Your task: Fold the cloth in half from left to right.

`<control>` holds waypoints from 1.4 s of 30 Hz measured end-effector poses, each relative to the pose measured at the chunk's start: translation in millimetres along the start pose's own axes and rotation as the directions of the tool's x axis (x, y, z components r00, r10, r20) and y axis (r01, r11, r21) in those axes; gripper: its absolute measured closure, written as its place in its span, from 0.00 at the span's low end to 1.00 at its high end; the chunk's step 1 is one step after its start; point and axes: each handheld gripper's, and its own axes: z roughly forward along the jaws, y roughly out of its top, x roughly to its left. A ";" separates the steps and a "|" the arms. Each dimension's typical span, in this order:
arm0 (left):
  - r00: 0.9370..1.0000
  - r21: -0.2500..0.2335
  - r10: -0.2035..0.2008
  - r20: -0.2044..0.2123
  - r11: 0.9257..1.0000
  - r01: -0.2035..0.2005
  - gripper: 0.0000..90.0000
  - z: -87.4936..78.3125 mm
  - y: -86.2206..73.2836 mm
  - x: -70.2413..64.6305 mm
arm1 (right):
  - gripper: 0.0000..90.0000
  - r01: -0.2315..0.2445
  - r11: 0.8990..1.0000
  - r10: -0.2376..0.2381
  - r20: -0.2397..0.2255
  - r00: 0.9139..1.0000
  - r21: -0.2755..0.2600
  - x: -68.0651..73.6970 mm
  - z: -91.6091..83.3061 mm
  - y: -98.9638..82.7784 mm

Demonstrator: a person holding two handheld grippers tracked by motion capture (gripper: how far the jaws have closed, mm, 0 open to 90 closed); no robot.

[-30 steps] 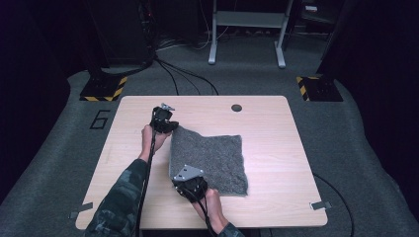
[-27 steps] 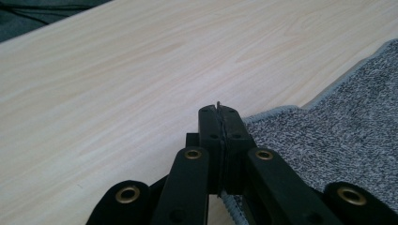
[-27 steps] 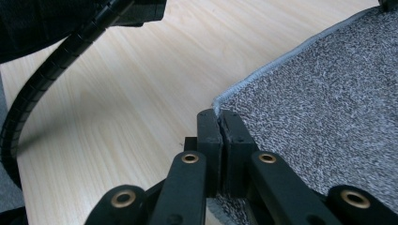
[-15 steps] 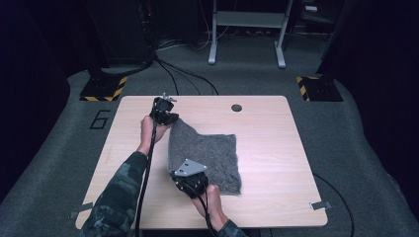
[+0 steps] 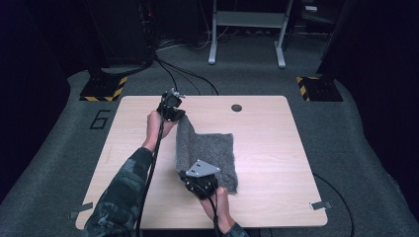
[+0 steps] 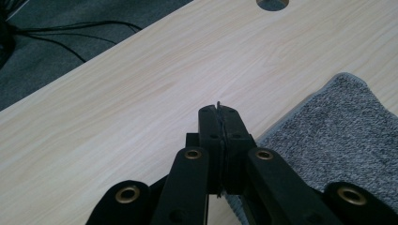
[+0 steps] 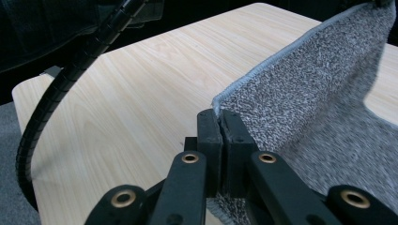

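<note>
Both my left gripper (image 5: pixel 173 111) and right gripper (image 5: pixel 198 183) are clamped tight on the grey cloth (image 5: pixel 210 153)'s edge corners, lifted between them; the fold itself is not yet made.

Obscured and cropped items

The cloth (image 6: pixel 342 136) ran off the right and bottom edges in the left gripper view, its pinched corner hidden behind the left gripper (image 6: pixel 219 117). The table hole (image 6: pixel 272 3) was cut by the top edge. Cloth nearest the right gripper (image 7: pixel 218 117) was blurred.
</note>
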 end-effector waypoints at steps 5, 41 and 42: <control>1.000 0.003 0.006 0.008 1.000 -0.006 0.99 8.2 5.5 -9.9 | 0.98 -0.022 1.000 0.022 0.021 1.000 0.000 -8.1 -8.2 -8.6; 0.992 0.075 0.090 0.084 0.993 -0.096 0.99 76.9 35.9 -84.2 | 0.97 -0.151 0.988 0.147 0.106 0.983 0.027 -45.7 -35.7 -64.6; 0.992 0.073 0.092 0.087 0.992 -0.098 0.99 78.7 36.2 -86.2 | 0.97 -0.147 0.989 0.143 0.107 0.984 0.033 -47.0 -37.1 -67.0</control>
